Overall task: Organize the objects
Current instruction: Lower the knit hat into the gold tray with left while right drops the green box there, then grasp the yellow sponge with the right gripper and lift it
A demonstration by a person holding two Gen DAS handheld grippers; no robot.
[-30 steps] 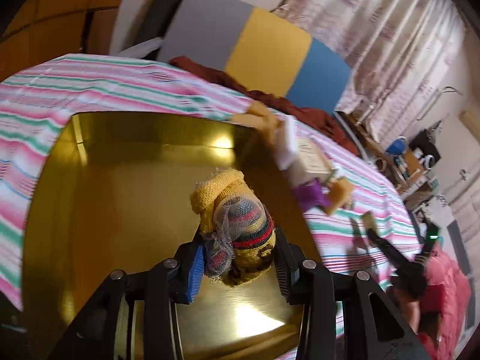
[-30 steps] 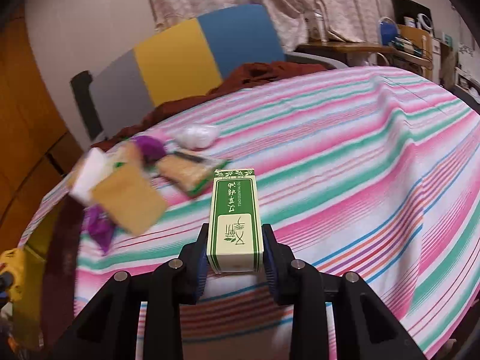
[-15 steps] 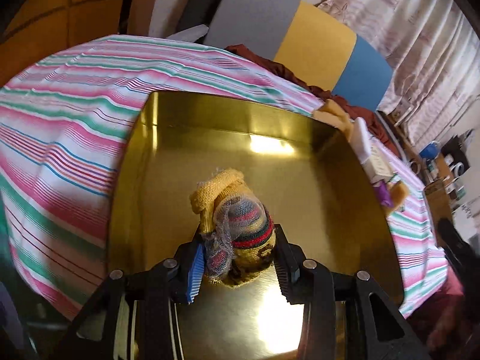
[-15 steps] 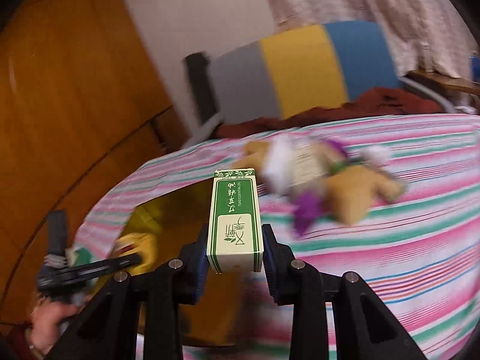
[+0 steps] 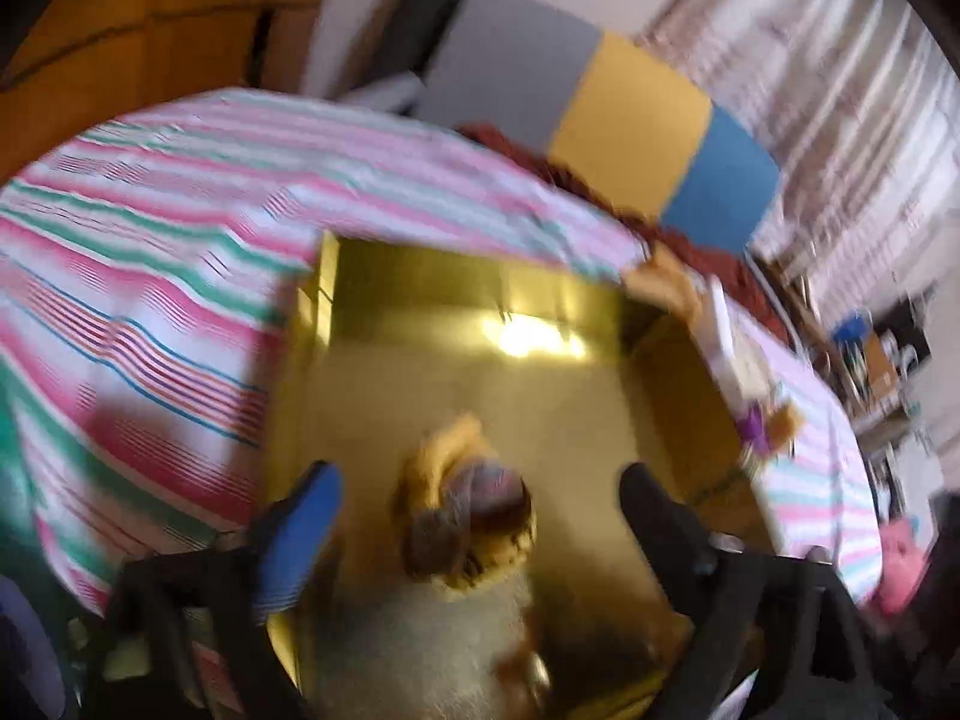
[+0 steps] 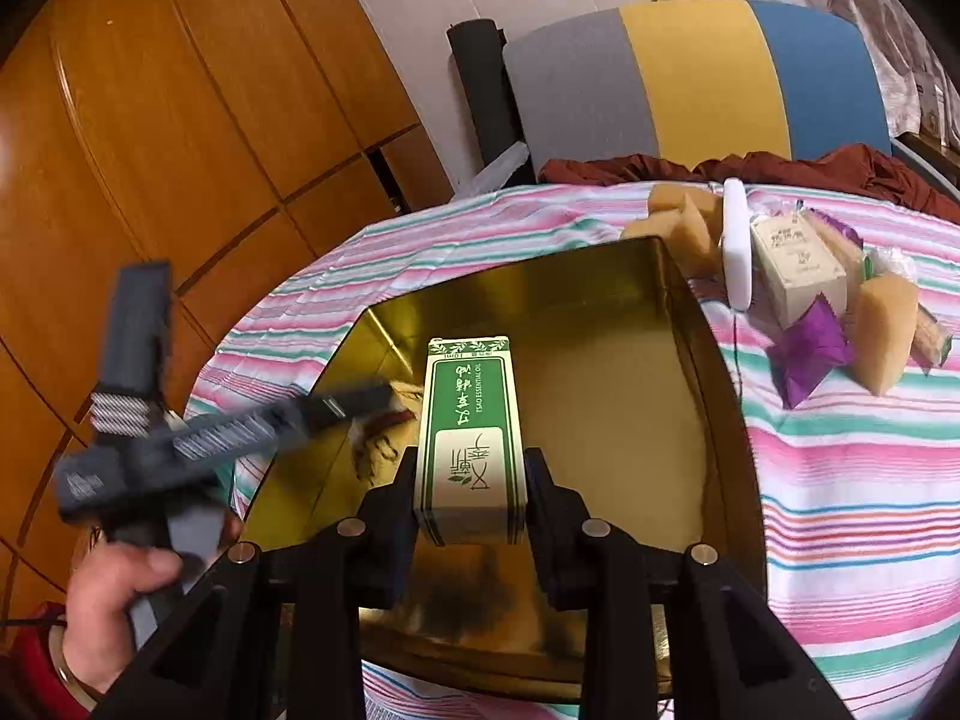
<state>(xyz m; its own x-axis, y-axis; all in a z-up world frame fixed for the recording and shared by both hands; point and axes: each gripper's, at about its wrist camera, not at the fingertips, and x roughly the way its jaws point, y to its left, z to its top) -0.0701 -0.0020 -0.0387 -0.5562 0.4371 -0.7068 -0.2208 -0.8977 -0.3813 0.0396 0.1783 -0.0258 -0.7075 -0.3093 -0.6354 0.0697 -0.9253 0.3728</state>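
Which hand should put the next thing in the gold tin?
The right. Its hand-held gripper is clamped on the green box right over the gold tin. The left hand-held gripper is opening, with the knitted toy loose between its fingers, so it carries nothing to place.

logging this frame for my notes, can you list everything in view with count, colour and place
tin tray: 1, gold, on the striped cloth
knitted pouch: 1, yellow with stripes, in the tray between the left tool's opening jaws, untouched
box: 1, green and white, held over the tray
cloth: 1, pink, green, white stripes, covering the table
small packets and boxes: several, tan, purple, white, beyond the tray
chair: 1, grey, yellow, blue, behind
left tool: 1, black
right tool: 1, black
hand: 1, holding the left tool
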